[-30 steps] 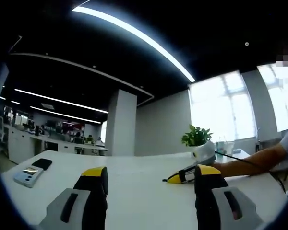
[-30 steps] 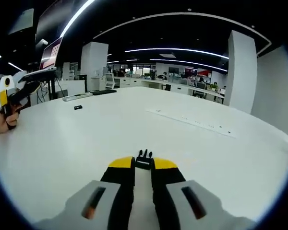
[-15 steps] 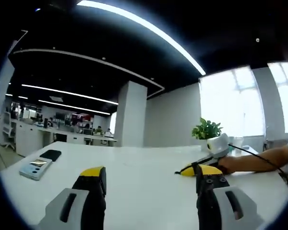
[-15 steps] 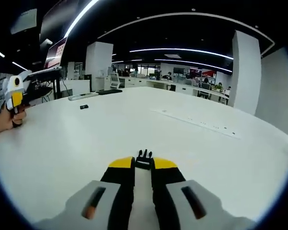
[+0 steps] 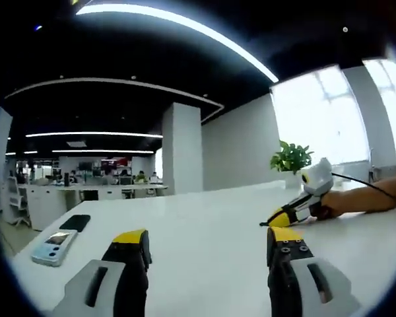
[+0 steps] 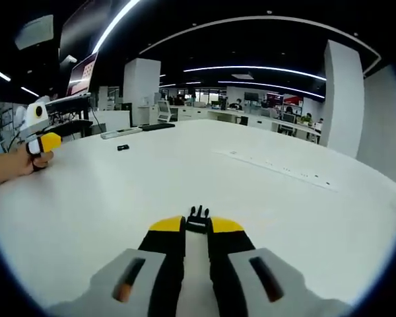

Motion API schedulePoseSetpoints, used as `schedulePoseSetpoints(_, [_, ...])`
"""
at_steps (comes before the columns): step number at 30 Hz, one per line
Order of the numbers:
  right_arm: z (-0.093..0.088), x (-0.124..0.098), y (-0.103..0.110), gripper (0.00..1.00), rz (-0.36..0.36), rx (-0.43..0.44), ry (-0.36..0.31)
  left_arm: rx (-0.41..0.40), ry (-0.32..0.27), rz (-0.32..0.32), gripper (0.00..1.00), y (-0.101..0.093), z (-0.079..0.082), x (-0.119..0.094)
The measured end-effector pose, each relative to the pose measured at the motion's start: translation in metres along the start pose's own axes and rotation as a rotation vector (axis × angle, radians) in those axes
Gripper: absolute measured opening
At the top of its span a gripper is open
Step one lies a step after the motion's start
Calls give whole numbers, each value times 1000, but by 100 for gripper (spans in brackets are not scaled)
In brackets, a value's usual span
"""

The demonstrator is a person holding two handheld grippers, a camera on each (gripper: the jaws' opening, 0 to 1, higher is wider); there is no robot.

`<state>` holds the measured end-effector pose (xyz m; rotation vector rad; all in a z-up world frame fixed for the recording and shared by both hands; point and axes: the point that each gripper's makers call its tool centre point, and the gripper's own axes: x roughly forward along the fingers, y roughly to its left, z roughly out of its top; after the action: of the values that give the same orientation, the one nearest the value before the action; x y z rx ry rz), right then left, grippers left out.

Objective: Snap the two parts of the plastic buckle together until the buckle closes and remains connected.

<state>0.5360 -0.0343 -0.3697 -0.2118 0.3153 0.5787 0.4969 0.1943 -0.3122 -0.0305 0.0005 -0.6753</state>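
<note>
My right gripper (image 6: 197, 228) rests low over the white table (image 6: 264, 211), shut on a black pronged buckle part (image 6: 198, 213) that sticks out past its yellow tips. A small black piece (image 6: 122, 147) lies far off on the table toward the left; it is too small to identify. My left gripper (image 5: 209, 238) is open with nothing between its jaws. The left gripper (image 6: 41, 140) also appears at the left edge of the right gripper view, held in a hand. The right gripper (image 5: 297, 210) appears at the right of the left gripper view.
A light blue phone (image 5: 53, 244) and a black flat item (image 5: 76, 222) lie at the table's left edge. A potted plant (image 5: 292, 158) stands behind the person's arm (image 5: 373, 200). A long white strip (image 6: 280, 170) lies across the far table.
The left gripper's camera has swung, so the room and the right gripper sit differently in its view. In the right gripper view the left gripper has lowered and turned. The right gripper stays shut on the buckle part.
</note>
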Motion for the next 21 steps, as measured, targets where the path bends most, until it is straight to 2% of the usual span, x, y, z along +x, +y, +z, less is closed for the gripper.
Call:
schedulePoseSetpoints(2, [0, 0, 0, 13, 1, 0, 0, -7, 16, 5, 78, 3, -3, 5])
schedulePoseSetpoints(9, [0, 0, 0, 13, -2, -2, -1, -16, 50, 36, 78, 17, -10, 19])
schedulePoseSetpoints(16, [-1, 1, 0, 13, -3, -3, -1, -43, 128, 70, 79, 30, -25, 30])
schedulePoseSetpoints(21, [0, 1, 0, 13, -3, -9, -2, -42, 155, 68, 78, 33, -30, 35])
